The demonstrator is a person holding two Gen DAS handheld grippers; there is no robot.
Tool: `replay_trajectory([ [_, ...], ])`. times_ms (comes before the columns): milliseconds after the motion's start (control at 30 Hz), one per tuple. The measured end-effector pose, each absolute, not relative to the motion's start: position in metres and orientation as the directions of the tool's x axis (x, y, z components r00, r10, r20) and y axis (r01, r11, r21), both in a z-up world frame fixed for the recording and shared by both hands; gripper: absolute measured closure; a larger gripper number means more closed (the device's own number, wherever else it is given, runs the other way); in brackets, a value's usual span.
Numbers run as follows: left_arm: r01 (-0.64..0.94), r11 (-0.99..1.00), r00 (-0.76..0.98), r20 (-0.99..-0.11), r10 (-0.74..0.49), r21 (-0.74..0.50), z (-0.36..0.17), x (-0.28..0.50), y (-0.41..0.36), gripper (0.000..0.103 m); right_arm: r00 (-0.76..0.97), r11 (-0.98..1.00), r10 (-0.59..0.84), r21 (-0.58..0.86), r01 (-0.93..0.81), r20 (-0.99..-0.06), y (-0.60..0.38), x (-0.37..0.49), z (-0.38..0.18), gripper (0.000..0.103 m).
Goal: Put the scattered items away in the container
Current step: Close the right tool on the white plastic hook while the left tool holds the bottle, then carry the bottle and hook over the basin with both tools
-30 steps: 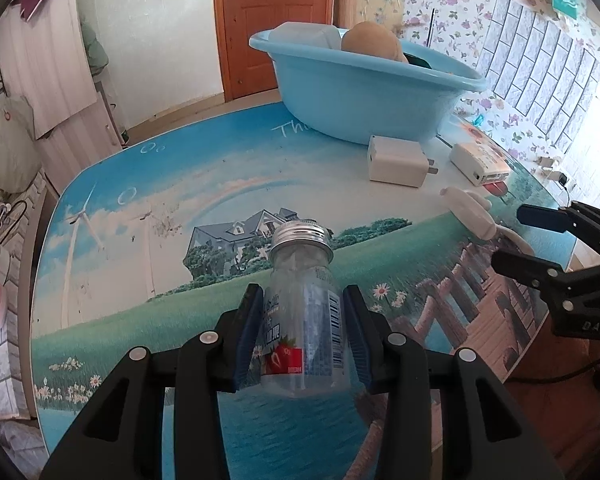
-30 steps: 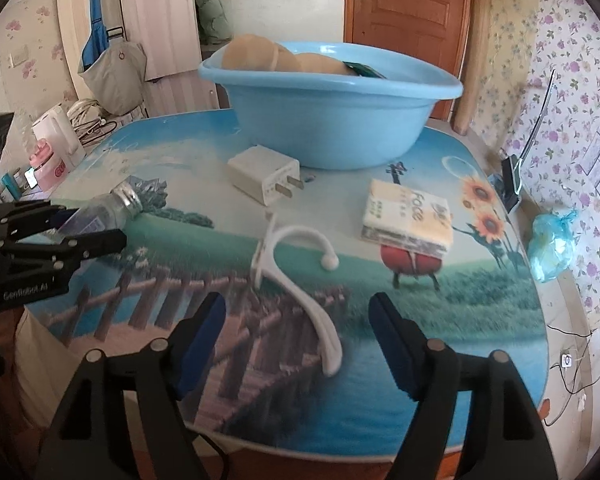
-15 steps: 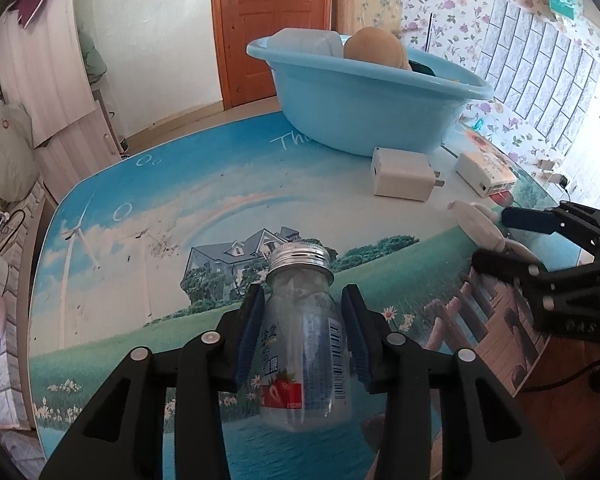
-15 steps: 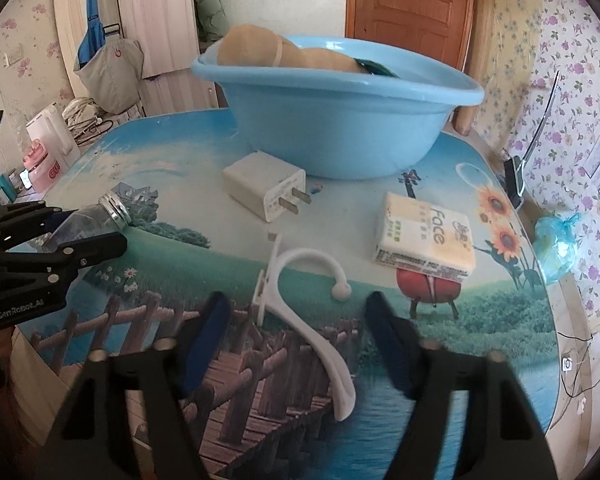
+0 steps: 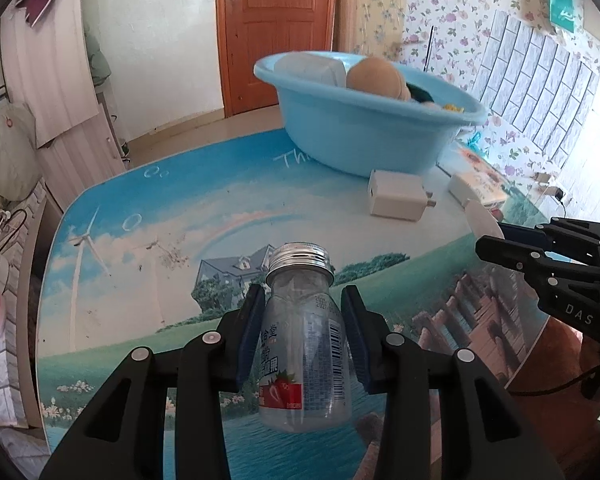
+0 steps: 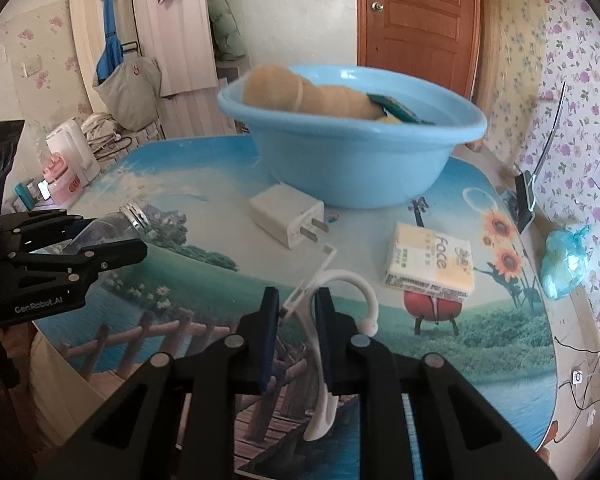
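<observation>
The left hand-held gripper [image 5: 302,340] is clamped on a clear bottle [image 5: 302,344] with a silver screw cap and a strawberry label, its blue pads pressing both sides of the body, and the bottle is held off the desk [image 5: 140,240] with the cap pointing away. The right hand-held gripper [image 6: 296,314] has its jaws drawn nearly together around the stem of a white plastic hook [image 6: 324,320], which lies on the printed desk top with its curved end swinging out to the right; whether the pads actually pinch it I cannot tell for sure, though they sit tight against it. Just beyond the hook lie a white charger plug [image 6: 288,220], prongs facing right, and to its right a pack of tissues [image 6: 430,264]. Behind them, at the far side of the desk, stands the light blue basin [image 6: 352,148], already holding tan rounded things, a white packet and something dark green. A wooden door [image 6: 416,20] is behind.
</observation>
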State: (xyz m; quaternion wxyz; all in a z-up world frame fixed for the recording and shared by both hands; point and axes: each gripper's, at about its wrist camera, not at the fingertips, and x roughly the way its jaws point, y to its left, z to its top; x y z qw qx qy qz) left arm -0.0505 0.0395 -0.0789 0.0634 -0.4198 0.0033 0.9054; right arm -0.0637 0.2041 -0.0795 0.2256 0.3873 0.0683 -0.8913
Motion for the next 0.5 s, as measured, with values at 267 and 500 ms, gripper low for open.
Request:
replay_trajectory([
  [267, -0.106, -0.993, -0.684, -0.722, 0.104, -0.043, -0.051, -0.045, 0.036, 0.064, -0.646, -0.869, -0.401, 0.046, 0.494, -0.650, 0.199, -0.049, -0.047, 0.085],
  [500, -0.116, -0.992, -0.719, -0.685, 0.115, -0.045, -0.028, -0.041, 0.040, 0.064, -0.670, -0.851, -0.437, 0.034, 0.524, -0.600, 0.193, -0.044, -0.024, 0.085],
])
